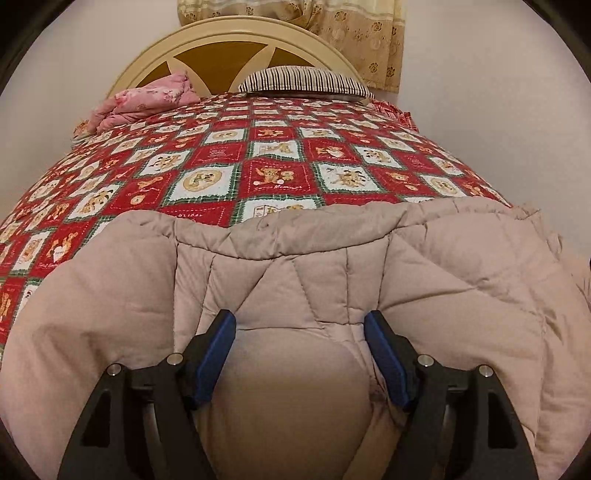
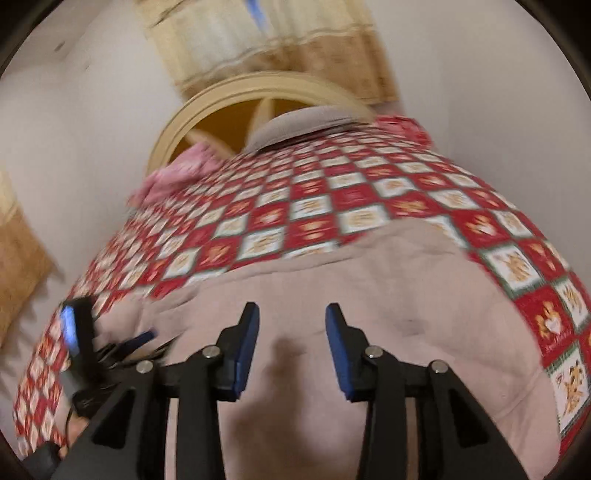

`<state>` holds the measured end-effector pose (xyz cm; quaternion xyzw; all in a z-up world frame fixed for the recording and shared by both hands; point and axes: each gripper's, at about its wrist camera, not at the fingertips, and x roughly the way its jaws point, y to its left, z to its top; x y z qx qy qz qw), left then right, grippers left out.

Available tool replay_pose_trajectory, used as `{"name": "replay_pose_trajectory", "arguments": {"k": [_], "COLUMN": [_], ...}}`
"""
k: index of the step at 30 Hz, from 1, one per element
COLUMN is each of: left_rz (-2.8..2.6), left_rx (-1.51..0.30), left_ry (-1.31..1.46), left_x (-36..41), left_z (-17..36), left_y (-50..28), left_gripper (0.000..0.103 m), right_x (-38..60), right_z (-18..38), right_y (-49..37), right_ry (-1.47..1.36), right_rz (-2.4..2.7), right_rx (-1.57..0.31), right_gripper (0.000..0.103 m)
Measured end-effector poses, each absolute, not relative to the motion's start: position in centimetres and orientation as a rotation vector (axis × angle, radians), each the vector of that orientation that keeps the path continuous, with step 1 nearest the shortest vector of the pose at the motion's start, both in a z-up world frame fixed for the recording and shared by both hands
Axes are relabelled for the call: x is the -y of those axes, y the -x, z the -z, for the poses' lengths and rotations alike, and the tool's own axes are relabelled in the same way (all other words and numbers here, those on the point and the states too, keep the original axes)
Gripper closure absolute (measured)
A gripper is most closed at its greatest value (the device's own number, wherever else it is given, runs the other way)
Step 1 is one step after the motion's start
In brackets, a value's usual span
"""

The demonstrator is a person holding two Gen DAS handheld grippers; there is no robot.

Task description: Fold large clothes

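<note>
Both claws hang spread over the coat point(image 1: 295, 266) lying on the bed point(image 1: 258, 147): left claw point(image 1: 300, 325) and right claw point(image 2: 291, 317) look poised to pinch its padding for a fold.

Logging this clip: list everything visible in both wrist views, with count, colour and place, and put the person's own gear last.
puffer jacket: one, beige-pink, quilted, spread on the near end of the bed.
bedspread: one, red and white squares with bear prints, covering the bed.
pillow: one, dark and white stripes, at the headboard.
pink cloth: one, floral, bunched at the far left corner of the bed.
headboard: one, cream arch with brown panels, against the wall.
curtain: one, tan patterned, behind the headboard.
left gripper: blue-padded fingers apart, over the jacket.
right gripper: blue-padded fingers apart, over the jacket; view blurred.
</note>
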<state>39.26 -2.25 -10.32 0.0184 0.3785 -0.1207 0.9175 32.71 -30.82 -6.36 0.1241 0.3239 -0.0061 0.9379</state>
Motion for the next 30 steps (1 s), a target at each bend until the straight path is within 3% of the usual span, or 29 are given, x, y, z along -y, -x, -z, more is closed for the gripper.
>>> {"name": "replay_pose_trajectory", "arguments": {"k": [5, 9, 22, 30], "left_rz": [0.238, 0.234, 0.219, 0.185], "left_rx": [-0.778, -0.778, -0.811, -0.666], "left_ry": [-0.044, -0.045, -0.087, 0.158], "left_x": [2.3, 2.2, 2.5, -7.9], "left_z": [10.3, 10.3, 9.6, 3.4], "left_y": [-39.3, -39.4, -39.0, -28.4], "left_gripper": [0.029, 0.029, 0.029, 0.029], "right_x": [26.7, 26.4, 27.4, 27.6], "right_z": [10.4, 13.6, 14.9, 15.0], "right_y": [-35.5, -35.9, -36.0, -35.9], "right_ry": [-0.18, -0.092, -0.149, -0.164], "right_rz": [0.004, 0.042, 0.017, 0.011], "right_rx": [-0.78, -0.773, -0.787, -0.772], "right_gripper": [0.067, 0.068, 0.07, 0.07]}}
